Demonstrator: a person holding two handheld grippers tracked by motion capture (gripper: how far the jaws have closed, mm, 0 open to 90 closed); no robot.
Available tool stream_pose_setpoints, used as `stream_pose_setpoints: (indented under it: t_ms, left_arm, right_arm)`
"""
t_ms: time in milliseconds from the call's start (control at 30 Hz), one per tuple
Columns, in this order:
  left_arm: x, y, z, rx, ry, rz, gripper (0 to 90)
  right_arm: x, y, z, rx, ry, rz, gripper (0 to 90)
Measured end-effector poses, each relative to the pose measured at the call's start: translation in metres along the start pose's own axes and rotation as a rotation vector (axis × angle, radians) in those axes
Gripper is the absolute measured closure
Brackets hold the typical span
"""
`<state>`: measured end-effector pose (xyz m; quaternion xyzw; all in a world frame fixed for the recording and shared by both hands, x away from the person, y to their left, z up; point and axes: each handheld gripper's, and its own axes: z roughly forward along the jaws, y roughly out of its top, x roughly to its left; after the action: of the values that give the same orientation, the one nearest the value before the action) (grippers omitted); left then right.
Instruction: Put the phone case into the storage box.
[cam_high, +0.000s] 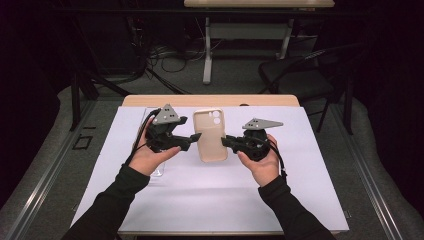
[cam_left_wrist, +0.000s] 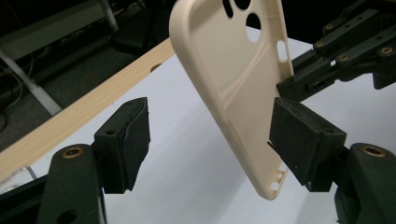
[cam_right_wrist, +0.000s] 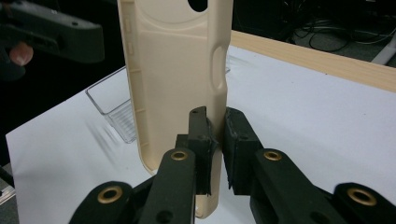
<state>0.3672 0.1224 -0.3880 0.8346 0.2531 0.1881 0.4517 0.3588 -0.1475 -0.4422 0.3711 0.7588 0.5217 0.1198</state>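
A beige phone case (cam_high: 210, 136) is held up above the white sheet, its hollow inside turned toward the high view. My right gripper (cam_high: 225, 141) is shut on its right edge; in the right gripper view the jaws (cam_right_wrist: 215, 135) pinch the case's side wall (cam_right_wrist: 177, 70). My left gripper (cam_high: 196, 137) is at the case's left edge and stands open. In the left gripper view the case (cam_left_wrist: 229, 79) hangs tilted between the jaws (cam_left_wrist: 210, 126), close to the right pad (cam_left_wrist: 303, 135) and well apart from the left one.
A white sheet (cam_high: 215, 200) covers the wooden table (cam_high: 210, 100). A clear plastic piece (cam_right_wrist: 114, 109) lies on the sheet to the left, under the left hand. A black chair (cam_high: 300, 75) and another table (cam_high: 250, 30) stand beyond.
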Motion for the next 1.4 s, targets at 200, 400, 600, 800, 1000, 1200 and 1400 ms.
stream_pose_setpoints:
  t_ms: [200,400,600,800,1000,1200,1400]
  left_arm:
    - [-0.004,0.013,-0.001,0.025,0.027,0.069,29.5]
    - [-0.007,0.025,-0.001,0.057,0.051,0.115,30.9]
    - [-0.007,0.032,-0.002,0.074,0.06,0.144,34.5]
    - [-0.006,0.037,-0.003,0.104,0.085,0.171,40.7]
    - [-0.005,0.042,-0.003,0.143,0.109,0.204,42.3]
    - [-0.009,0.047,-0.002,0.181,0.112,0.242,45.8]
    - [-0.012,0.052,0.001,0.234,0.132,0.281,48.0]
  right_arm:
    - [0.0,-0.005,0.002,0.003,0.004,-0.004,82.7]
    - [0.0,-0.009,0.002,-0.014,0.002,-0.001,82.7]
    - [0.001,-0.01,0.003,-0.021,0.001,-0.01,82.7]
    - [0.002,-0.011,0.003,-0.025,-0.005,-0.016,82.6]
    - [0.002,-0.012,0.003,-0.027,-0.007,-0.02,82.6]
    - [0.004,-0.013,0.004,-0.022,-0.011,-0.03,82.6]
    - [0.006,-0.014,0.004,-0.021,-0.018,-0.04,82.7]
